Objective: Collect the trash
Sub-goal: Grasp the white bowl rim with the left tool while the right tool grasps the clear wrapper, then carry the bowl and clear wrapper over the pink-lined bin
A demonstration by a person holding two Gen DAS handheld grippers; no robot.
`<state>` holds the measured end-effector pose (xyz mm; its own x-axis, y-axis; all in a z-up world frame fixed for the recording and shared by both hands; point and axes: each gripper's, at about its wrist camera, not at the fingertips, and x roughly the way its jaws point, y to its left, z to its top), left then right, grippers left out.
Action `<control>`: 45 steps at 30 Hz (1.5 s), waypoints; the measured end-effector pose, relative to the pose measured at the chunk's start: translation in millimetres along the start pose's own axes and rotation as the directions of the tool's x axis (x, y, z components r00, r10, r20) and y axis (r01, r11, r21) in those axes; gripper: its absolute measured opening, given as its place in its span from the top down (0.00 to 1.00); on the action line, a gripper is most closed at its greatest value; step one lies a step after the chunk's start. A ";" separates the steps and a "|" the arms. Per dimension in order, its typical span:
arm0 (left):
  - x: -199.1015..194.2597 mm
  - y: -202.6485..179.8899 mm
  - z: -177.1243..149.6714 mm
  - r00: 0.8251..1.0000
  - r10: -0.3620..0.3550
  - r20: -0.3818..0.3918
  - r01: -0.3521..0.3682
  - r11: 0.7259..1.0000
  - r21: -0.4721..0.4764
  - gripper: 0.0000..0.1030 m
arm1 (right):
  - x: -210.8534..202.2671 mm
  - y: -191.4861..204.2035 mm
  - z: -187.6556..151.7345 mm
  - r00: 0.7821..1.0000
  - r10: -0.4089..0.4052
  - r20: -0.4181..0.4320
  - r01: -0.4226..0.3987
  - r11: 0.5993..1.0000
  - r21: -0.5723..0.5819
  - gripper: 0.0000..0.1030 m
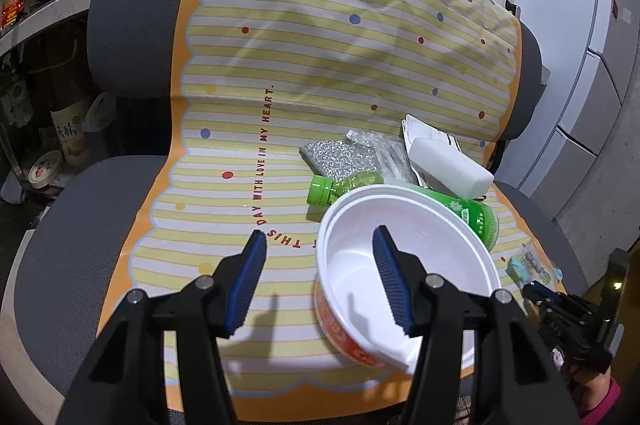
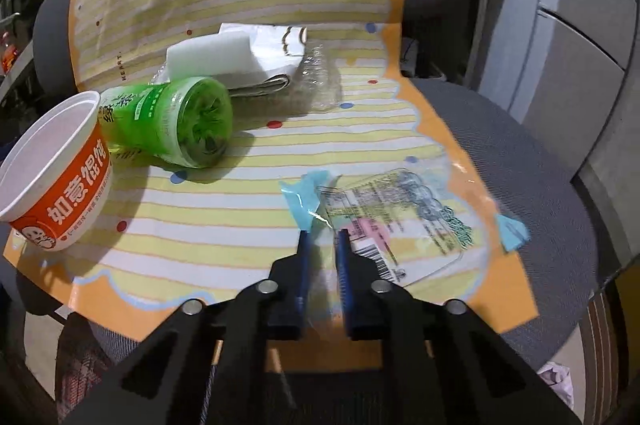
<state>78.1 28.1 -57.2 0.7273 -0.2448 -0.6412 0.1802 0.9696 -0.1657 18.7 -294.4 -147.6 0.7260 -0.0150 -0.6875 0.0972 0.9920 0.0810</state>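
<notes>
A grey office chair (image 1: pixel 120 37) carries the trash, and its seat and backrest are covered by a striped paper sheet (image 1: pixel 304 37). An empty noodle bowl (image 1: pixel 404 265) is stood near the front edge of the seat, with an orange label on its wall. A green bottle (image 2: pixel 168 121) is laid on its side just behind the bowl. A white foam block (image 1: pixel 452 165) is rested on folded paper and clear film toward the back of the seat. A clear plastic wrapper (image 2: pixel 396 221) with blue ends is laid at the front right corner of the sheet.

The left gripper (image 1: pixel 320 245) is held about half open over the bowl's near rim, one finger inside, one outside; nothing is gripped. The right gripper (image 2: pixel 324 233) is nearly closed at the wrapper's near edge; whether film is pinched cannot be told.

Risks are judged as follows. The thin film may slip from the pads if only its edge is caught. The light bowl may be tipped if its rim is squeezed unevenly. The bottle may be rolled if nudged.
</notes>
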 end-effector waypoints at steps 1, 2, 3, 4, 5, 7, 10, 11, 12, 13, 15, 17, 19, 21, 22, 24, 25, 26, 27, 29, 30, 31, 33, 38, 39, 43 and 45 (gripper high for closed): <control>-0.7 -0.6 0.1 1.000 0.000 0.002 0.000 1.000 0.003 0.48 | -6.8 -0.7 -0.5 1.000 -0.005 0.017 0.005 1.000 -0.013 0.89; -1.5 -1.1 0.0 1.000 -0.001 0.004 0.001 1.000 0.005 0.48 | -13.0 -0.4 -1.0 1.000 -0.005 0.028 0.006 0.999 -0.032 0.89; -2.4 -2.1 -0.2 1.000 -0.004 0.006 0.004 1.000 0.007 0.48 | -18.2 0.6 -2.1 1.000 0.001 0.028 0.001 0.998 -0.055 0.89; -3.3 -3.2 -0.3 1.000 -0.007 0.006 0.007 1.000 0.008 0.48 | -24.5 2.5 -4.7 1.000 0.000 0.026 0.002 0.996 -0.091 0.89; -4.0 -4.3 -0.5 1.000 -0.009 0.006 0.009 1.000 0.010 0.48 | -28.4 3.4 -7.8 1.000 -0.004 0.019 0.006 0.993 -0.119 0.88; -4.5 -6.3 -1.4 1.000 -0.012 0.006 0.012 1.000 0.012 0.48 | -31.8 1.9 -17.3 1.000 0.008 -0.003 -0.009 0.987 -0.159 0.87; 0.4 -8.6 -2.1 1.000 -0.022 -0.011 0.022 1.000 0.009 0.48 | -30.2 -1.9 -30.5 1.000 -0.028 -0.004 0.027 0.983 -0.180 0.88; 2.0 -8.7 -2.7 1.000 -0.023 -0.019 0.023 1.000 0.009 0.48 | -31.7 -2.3 -32.5 0.999 -0.032 0.003 0.032 0.984 -0.176 0.88; 5.4 -10.0 -2.6 0.999 -0.022 -0.034 0.022 1.000 0.012 0.48 | -35.3 -1.3 -33.2 0.999 -0.033 0.019 0.036 0.984 -0.172 0.88; 8.3 -10.9 -2.2 0.999 -0.022 -0.044 0.023 1.000 0.018 0.48 | -40.3 0.7 -32.7 0.998 -0.037 0.043 0.044 0.984 -0.173 0.88; 14.3 -11.2 0.1 0.998 -0.018 -0.058 0.019 0.999 0.029 0.49 | -46.3 4.7 -27.4 0.997 -0.038 0.070 0.050 0.983 -0.178 0.88; 22.3 -10.0 4.1 0.997 0.001 -0.072 0.001 0.999 0.039 0.53 | -49.4 7.6 -22.1 0.996 -0.036 0.086 0.051 0.982 -0.184 0.88; 30.3 -6.6 6.9 0.996 0.015 -0.089 -0.011 0.999 0.044 0.60 | -54.3 11.1 -16.9 0.994 -0.035 0.106 0.054 0.981 -0.186 0.88; 41.5 -2.4 8.8 0.992 0.038 -0.118 -0.032 0.998 0.053 0.75 | -59.7 13.2 -12.7 0.991 -0.033 0.127 0.057 0.981 -0.185 0.88; 46.2 0.5 9.1 0.990 0.036 -0.135 -0.030 0.998 0.049 0.79 | -63.7 14.3 -10.7 0.990 -0.034 0.140 0.060 0.981 -0.184 0.88; 49.1 5.4 8.7 0.988 0.017 -0.154 -0.012 1.000 0.028 0.93 | -72.3 16.0 -7.6 0.985 -0.045 0.167 0.077 0.979 -0.187 0.88; 45.4 7.0 8.8 0.989 -0.005 -0.145 0.007 1.000 0.011 0.93 | -76.5 15.6 -6.9 0.982 -0.051 0.180 0.085 0.979 -0.187 0.88; 39.6 6.4 8.7 0.992 -0.028 -0.125 0.028 1.000 -0.001 0.95 | -81.3 15.1 -5.8 0.980 -0.056 0.193 0.093 0.979 -0.184 0.88; 31.0 2.5 9.2 0.993 -0.048 -0.105 0.048 0.999 0.002 0.95 | -86.6 13.6 -4.3 0.976 -0.060 0.207 0.098 0.979 -0.179 0.88; 14.6 -7.1 10.9 0.994 -0.094 -0.063 0.094 0.996 0.005 0.95 | -98.6 10.7 -0.9 0.969 -0.073 0.236 0.114 0.979 -0.166 0.88; 5.0 -14.5 12.5 0.991 -0.124 -0.043 0.125 0.992 0.013 0.95 | -104.5 8.6 0.6 0.966 -0.077 0.248 0.120 0.980 -0.160 0.88; -2.8 -22.0 14.3 0.989 -0.146 -0.024 0.146 0.989 0.023 0.95 | -111.9 5.2 1.6 0.962 -0.083 0.260 0.126 0.980 -0.151 0.88; -17.2 -42.0 16.4 0.980 -0.201 0.004 0.200 0.978 0.051 0.95 | -127.3 -2.6 1.3 0.956 -0.094 0.279 0.135 0.982 -0.130 0.88; -30.0 -110.8 6.1 0.946 -0.322 0.046 0.311 0.938 0.154 0.95 | -163.7 -28.9 -13.2 0.946 -0.137 0.294 0.165 0.984 -0.071 0.87; -28.4 -122.6 2.7 0.939 -0.342 0.043 0.331 0.929 0.163 0.95 | -172.0 -35.7 -18.9 0.944 -0.151 0.293 0.174 0.983 -0.055 0.87; -18.9 -175.5 -17.5 0.898 -0.439 0.011 0.428 0.881 0.200 0.95 | -199.8 -60.3 -42.6 0.936 -0.213 0.280 0.220 0.976 0.007 0.86; -11.7 -205.3 -30.1 0.878 -0.479 -0.024 0.471 0.853 0.224 0.95 | -215.6 -76.9 -58.2 0.935 -0.236 0.266 0.229 0.972 0.058 0.86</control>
<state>12.7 -168.2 -38.2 0.5361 -0.6792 -0.5013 0.6450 0.7127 -0.2758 -185.0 -360.2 -47.7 0.8365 -0.2817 -0.4700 0.3005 0.9531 -0.0366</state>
